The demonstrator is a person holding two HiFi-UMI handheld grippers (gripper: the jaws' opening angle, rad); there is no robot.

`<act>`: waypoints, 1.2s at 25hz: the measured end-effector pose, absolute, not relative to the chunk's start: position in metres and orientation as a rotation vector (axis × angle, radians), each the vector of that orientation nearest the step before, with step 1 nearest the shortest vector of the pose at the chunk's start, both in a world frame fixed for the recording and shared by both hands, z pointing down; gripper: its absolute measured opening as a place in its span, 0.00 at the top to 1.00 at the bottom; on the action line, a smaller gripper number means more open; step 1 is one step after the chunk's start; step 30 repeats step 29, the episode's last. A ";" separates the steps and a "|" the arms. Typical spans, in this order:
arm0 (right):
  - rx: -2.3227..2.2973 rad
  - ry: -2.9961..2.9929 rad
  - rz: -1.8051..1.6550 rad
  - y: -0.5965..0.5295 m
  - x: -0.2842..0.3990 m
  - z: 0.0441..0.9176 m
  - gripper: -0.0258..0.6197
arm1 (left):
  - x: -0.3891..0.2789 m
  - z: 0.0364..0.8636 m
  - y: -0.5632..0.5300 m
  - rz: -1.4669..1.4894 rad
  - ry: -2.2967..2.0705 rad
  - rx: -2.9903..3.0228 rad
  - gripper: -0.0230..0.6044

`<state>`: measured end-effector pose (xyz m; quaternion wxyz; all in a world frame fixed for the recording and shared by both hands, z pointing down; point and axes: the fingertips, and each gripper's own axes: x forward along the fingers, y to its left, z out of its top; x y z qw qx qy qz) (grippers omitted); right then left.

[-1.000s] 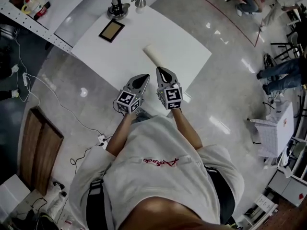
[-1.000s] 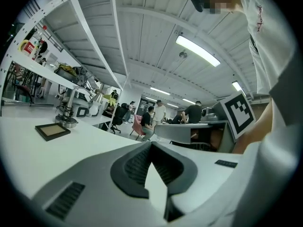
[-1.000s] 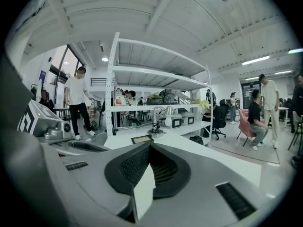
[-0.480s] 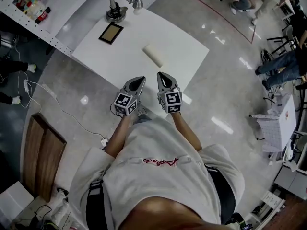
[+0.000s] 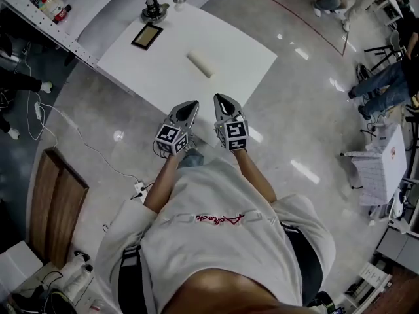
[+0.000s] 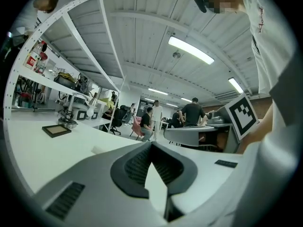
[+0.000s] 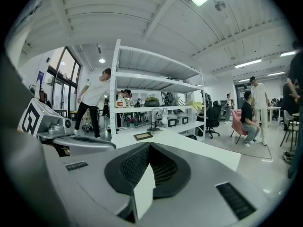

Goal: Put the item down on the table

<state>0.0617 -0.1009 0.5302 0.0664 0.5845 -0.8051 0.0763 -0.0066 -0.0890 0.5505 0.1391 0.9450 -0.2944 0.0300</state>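
A cream roll (image 5: 200, 65) lies on its side on the white table (image 5: 242, 57), apart from both grippers; in the left gripper view it shows as a small pale shape (image 6: 98, 149). My left gripper (image 5: 192, 103) and right gripper (image 5: 219, 97) are held side by side close to my chest, over the floor just short of the table's near edge. Both are shut with nothing between their jaws. In the left gripper view the left gripper (image 6: 150, 144) points over the table. In the right gripper view the right gripper (image 7: 149, 145) points towards the table's end.
A desk lamp (image 5: 152, 8) and a dark framed plate (image 5: 146, 36) stand at the table's far end. A shelf unit (image 5: 39, 12) runs along the left. Cables (image 5: 78, 146) and a wooden board (image 5: 55, 201) lie on the floor. People (image 5: 386, 84) and a white basket (image 5: 376, 175) are at the right.
The table and roll have slid up and left in the head view as I back away. Both grippers stay shut and empty, side by side.
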 end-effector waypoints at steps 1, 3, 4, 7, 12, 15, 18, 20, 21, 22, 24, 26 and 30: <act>1.761 -2.430 0.226 -0.094 0.063 0.531 0.93 | -0.005 0.551 -0.082 0.087 -0.856 2.731 0.94; 1.755 -2.434 0.221 -0.082 0.065 0.532 0.93 | -0.003 0.551 -0.070 0.088 -0.867 2.732 0.94; 1.752 -2.435 0.222 -0.076 0.065 0.534 0.93 | -0.002 0.552 -0.064 0.090 -0.871 2.735 0.94; 1.749 -2.441 0.228 -0.054 0.067 0.537 0.93 | 0.001 0.555 -0.043 0.102 -0.880 2.738 0.94; 1.743 -2.451 0.230 -0.019 0.070 0.538 0.93 | 0.007 0.558 -0.006 0.110 -0.881 2.743 0.94; 1.750 -2.455 0.213 -0.006 0.073 0.535 0.93 | 0.012 0.553 0.008 0.105 -0.878 2.755 0.94; 1.738 -2.461 0.224 0.008 0.071 0.534 0.93 | 0.014 0.552 0.022 0.112 -0.874 2.764 0.94; 1.738 -2.460 0.225 0.014 0.071 0.534 0.93 | 0.016 0.552 0.029 0.118 -0.868 2.771 0.94; 1.739 -2.459 0.221 0.016 0.072 0.535 0.93 | 0.017 0.552 0.030 0.120 -0.866 2.776 0.94; 1.739 -2.460 0.215 0.017 0.072 0.536 0.93 | 0.018 0.551 0.031 0.122 -0.864 2.782 0.94; 1.736 -2.469 0.201 0.019 0.070 0.534 0.93 | 0.018 0.550 0.032 0.126 -0.865 2.793 0.94; 1.730 -2.478 0.192 0.019 0.064 0.533 0.93 | 0.013 0.548 0.030 0.118 -0.872 2.802 0.94; 1.726 -2.482 0.174 0.017 0.056 0.532 0.93 | 0.005 0.542 0.026 0.094 -0.882 2.816 0.94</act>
